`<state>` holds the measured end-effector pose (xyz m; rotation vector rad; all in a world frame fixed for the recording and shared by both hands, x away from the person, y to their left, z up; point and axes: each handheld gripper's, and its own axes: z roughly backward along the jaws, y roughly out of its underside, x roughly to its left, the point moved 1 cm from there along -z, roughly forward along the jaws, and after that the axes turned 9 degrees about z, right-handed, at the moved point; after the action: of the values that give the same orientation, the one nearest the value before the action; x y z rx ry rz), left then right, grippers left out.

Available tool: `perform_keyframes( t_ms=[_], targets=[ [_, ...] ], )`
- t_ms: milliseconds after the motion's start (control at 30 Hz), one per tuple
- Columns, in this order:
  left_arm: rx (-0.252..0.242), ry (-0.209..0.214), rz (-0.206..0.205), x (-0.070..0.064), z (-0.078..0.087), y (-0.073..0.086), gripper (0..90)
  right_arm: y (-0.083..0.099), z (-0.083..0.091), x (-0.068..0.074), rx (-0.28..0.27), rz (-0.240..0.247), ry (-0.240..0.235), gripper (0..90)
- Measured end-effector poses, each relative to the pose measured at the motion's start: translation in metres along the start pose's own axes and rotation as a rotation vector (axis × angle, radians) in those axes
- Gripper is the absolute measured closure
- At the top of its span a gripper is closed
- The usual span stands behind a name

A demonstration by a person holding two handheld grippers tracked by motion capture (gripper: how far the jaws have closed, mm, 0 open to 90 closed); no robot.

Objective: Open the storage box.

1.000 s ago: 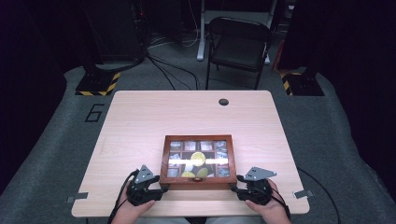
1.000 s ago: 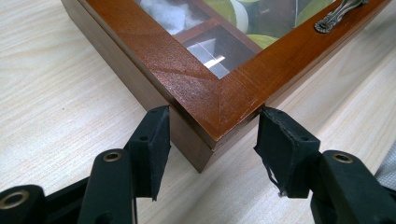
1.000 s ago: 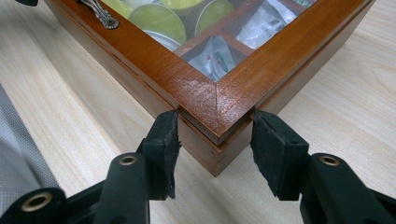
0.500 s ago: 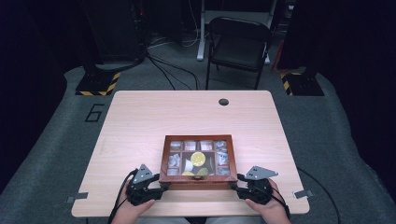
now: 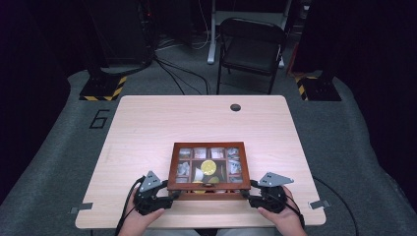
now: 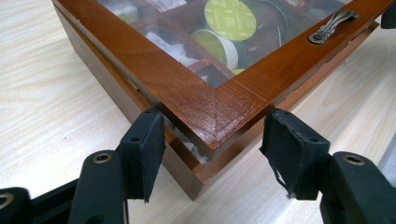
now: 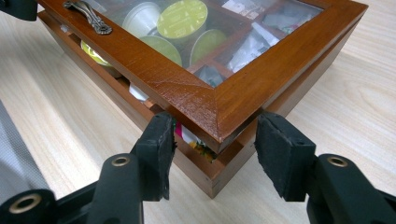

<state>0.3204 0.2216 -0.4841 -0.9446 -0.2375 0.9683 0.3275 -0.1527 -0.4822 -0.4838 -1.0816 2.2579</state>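
A wooden box (image 5: 209, 195) with a glass-paned lid (image 5: 209, 186) sits at the near middle of the table. Through the glass I see compartments with green-topped pods (image 5: 208, 167) and small packets. My left gripper (image 5: 172, 192) pinches the lid's near left corner (image 6: 212, 121), one pad on each side of it. My right gripper (image 5: 247, 194) pinches the near right corner (image 7: 212, 112) the same way. The lid's front edge is raised, leaving a gap above the base (image 6: 196, 179). A metal handle (image 6: 334, 25) runs along the lid's front rail.
The light wooden table (image 5: 162, 123) has a round cable hole (image 5: 235, 107) near its far edge. A black folding chair (image 5: 253, 46) stands behind it, among cables on the grey floor. Two hands hold the grippers at the table's near edge.
The lid's front edge has lifted slightly off the base. Both grippers stay at the near corners.
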Motion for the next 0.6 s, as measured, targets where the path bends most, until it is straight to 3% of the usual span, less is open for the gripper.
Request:
perform_keyframes(
  t_ms=[300,600],
  targets=[
    [-0.009,0.013,0.022,0.000,0.002,-0.005,38.5,-0.005,0.001,-0.002,-0.019,-0.021,0.001,45.1],
    [-0.043,0.006,0.030,0.001,0.007,-0.016,36.8,-0.013,0.007,-0.006,-0.042,-0.007,0.018,43.8]
  ],
)
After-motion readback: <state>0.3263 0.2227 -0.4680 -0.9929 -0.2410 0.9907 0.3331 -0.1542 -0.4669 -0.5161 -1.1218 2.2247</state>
